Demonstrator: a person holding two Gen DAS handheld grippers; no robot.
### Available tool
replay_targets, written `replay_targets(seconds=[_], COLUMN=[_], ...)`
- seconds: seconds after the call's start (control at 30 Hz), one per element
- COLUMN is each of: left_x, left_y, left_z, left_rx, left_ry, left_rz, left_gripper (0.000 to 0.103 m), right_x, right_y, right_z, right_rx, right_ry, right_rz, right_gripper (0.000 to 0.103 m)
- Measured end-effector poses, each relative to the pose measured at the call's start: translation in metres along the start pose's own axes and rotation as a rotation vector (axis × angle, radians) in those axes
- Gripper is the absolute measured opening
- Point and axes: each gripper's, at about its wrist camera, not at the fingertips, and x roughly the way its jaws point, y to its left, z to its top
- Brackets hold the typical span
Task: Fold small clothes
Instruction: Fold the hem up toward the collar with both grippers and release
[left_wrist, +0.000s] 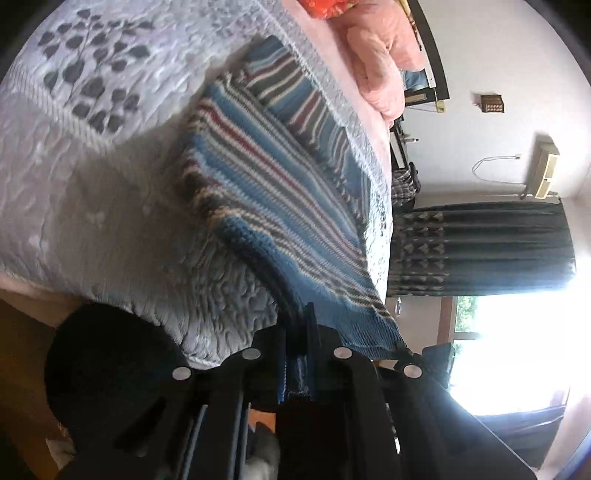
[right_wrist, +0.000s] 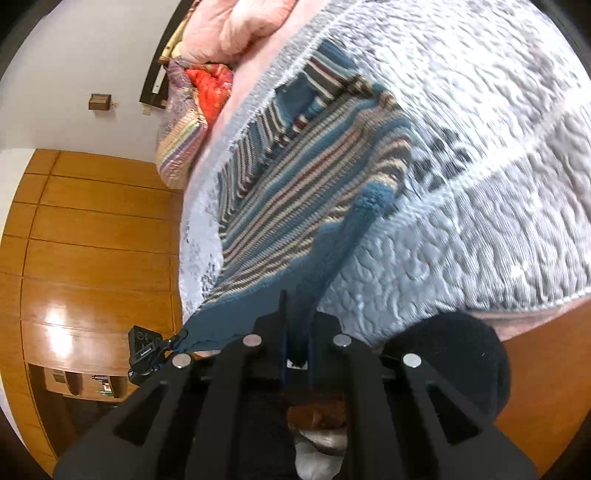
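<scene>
A grey quilted bedspread (left_wrist: 110, 166) covers the bed and carries a blue striped knitted garment (left_wrist: 266, 184) near its edge, whose blue hem is clamped at one corner by the left gripper (left_wrist: 297, 325) and at the other by the right gripper (right_wrist: 297, 325).

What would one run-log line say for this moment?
left gripper: shut on striped sweater | right gripper: shut on striped sweater | bedspread: beneath

Both tongs' tips are buried in the striped knit (left_wrist: 280, 206); motion blur smears its far folds and the quilt (right_wrist: 480, 110).
</scene>
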Motion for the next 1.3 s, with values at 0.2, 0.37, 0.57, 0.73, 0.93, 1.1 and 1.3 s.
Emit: replay_targets(seconds=[0.2,0.37,0.57,0.73,0.93,1.1,1.3], left_x=[0.000,0.010,0.040,0.080,0.132,0.151,0.128], left_y=[-0.014,-0.019,-0.020,-0.016,0.002,0.011,0.004], left_z=[0.026,0.059,0.114,0.170,0.220,0.238,0.235], left_rx=[-0.005,-0.026,-0.052,-0.068,-0.086,-0.067,0.045], left_ry=[-0.025,-0.036,-0.025,0.002,0.051,0.071,0.018], left_rz=[-0.015,-0.022,0.015,0.077,0.154,0.142,0.119], left_gripper=[0.008,0.008,0.008,0.008,0.009,0.019,0.049], right_x=[0.000,0.011,0.043,0.083,0.136,0.156,0.132], right_y=[0.017,0.030,0.027,0.013,-0.017,-0.038,-0.028], right_z=[0.029,0.063,0.118,0.169,0.216,0.241,0.254], right_rx=[-0.010,-0.031,-0.020,0.012,0.059,0.105,-0.008], right_ry=[-0.024,-0.021,-0.013,0.017,0.078,0.128,0.138], right_rz=[0.019,0.005,-0.028,-0.061,-0.102,-0.091,-0.035], right_gripper=[0.006,0.006,0.006,0.006,0.012,0.042,0.049])
